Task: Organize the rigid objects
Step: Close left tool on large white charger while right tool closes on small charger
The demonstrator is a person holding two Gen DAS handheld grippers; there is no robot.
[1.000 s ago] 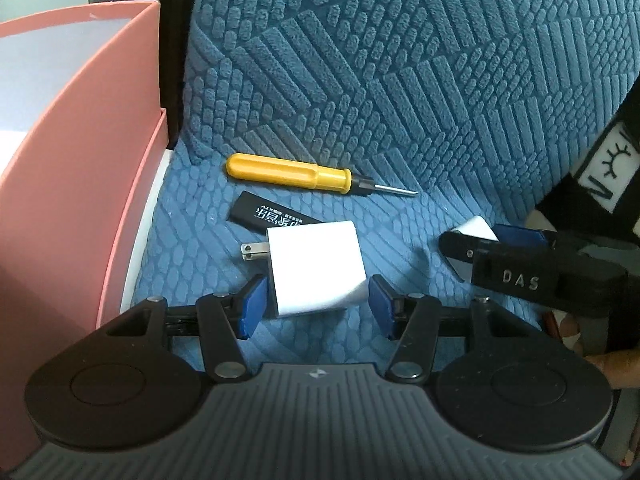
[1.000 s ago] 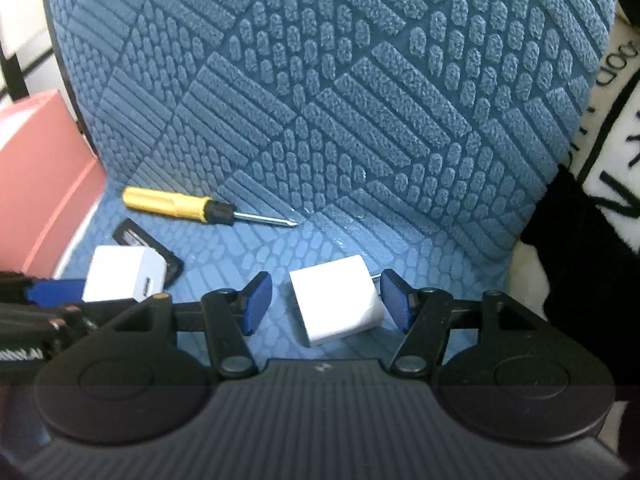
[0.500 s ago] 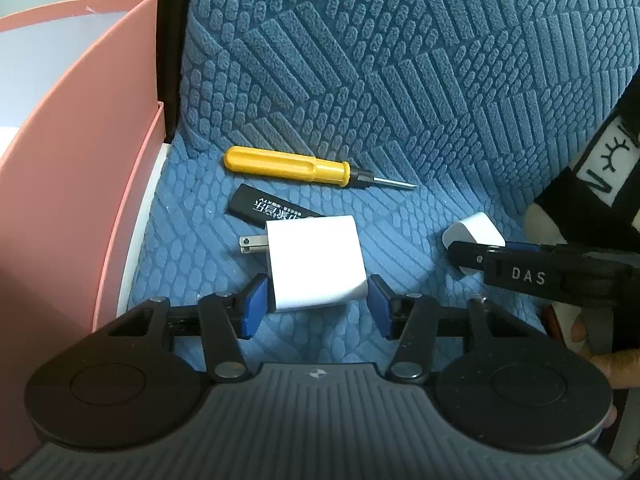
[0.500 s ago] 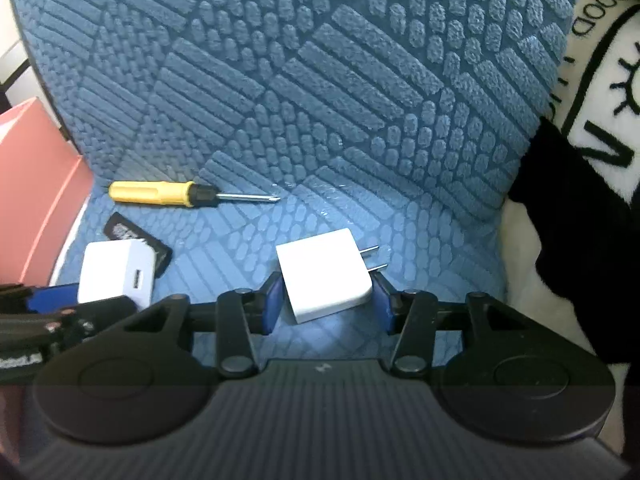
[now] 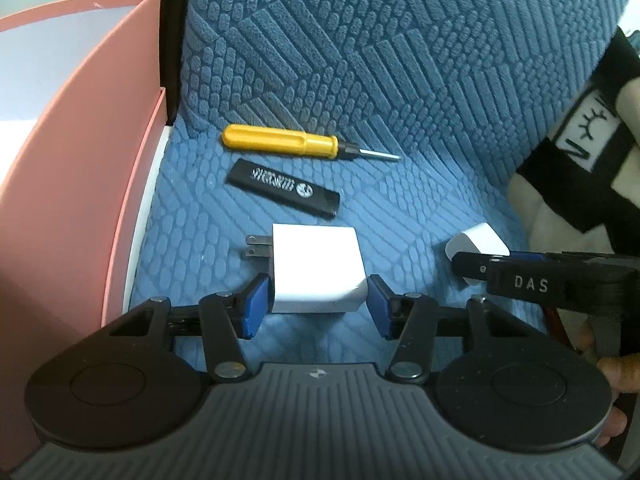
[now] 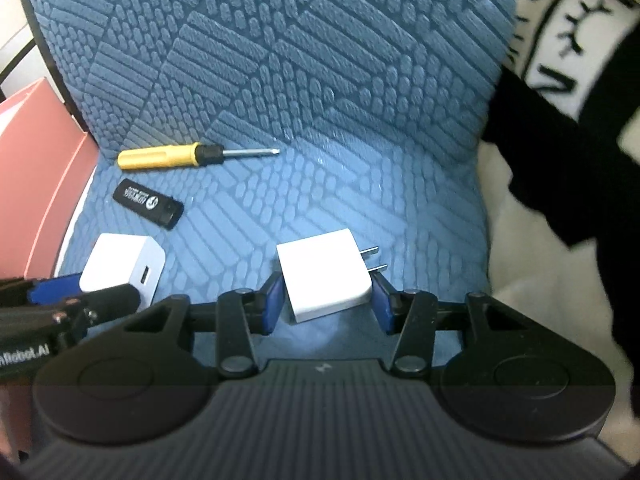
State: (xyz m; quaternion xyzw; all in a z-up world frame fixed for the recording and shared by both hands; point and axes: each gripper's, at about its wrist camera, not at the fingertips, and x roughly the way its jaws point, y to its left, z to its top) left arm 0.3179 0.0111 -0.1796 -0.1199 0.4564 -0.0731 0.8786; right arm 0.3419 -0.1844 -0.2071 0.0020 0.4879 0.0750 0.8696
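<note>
Two white plug adapters lie on the blue textured seat. My left gripper (image 5: pixel 314 306) is shut on the larger white adapter (image 5: pixel 316 266), prongs pointing left, lifted a little off the seat. My right gripper (image 6: pixel 325 302) is shut on the smaller white adapter (image 6: pixel 324 274), prongs pointing right. Each gripper shows in the other view: the right one (image 5: pixel 520 276) with its adapter (image 5: pixel 476 246), the left one (image 6: pixel 60 300) with its adapter (image 6: pixel 124 266). A yellow screwdriver (image 5: pixel 280 141) and a black lighter (image 5: pixel 284 188) lie behind on the seat.
A pink box (image 5: pixel 80 152) stands open at the left edge of the seat. The blue backrest (image 5: pixel 380 48) rises behind the objects. A black and cream printed cloth (image 6: pixel 560 152) lies along the right side.
Both grippers closed on their adapters and rose with them. The lighter, partly hidden behind the left adapter before, now shows whole.
</note>
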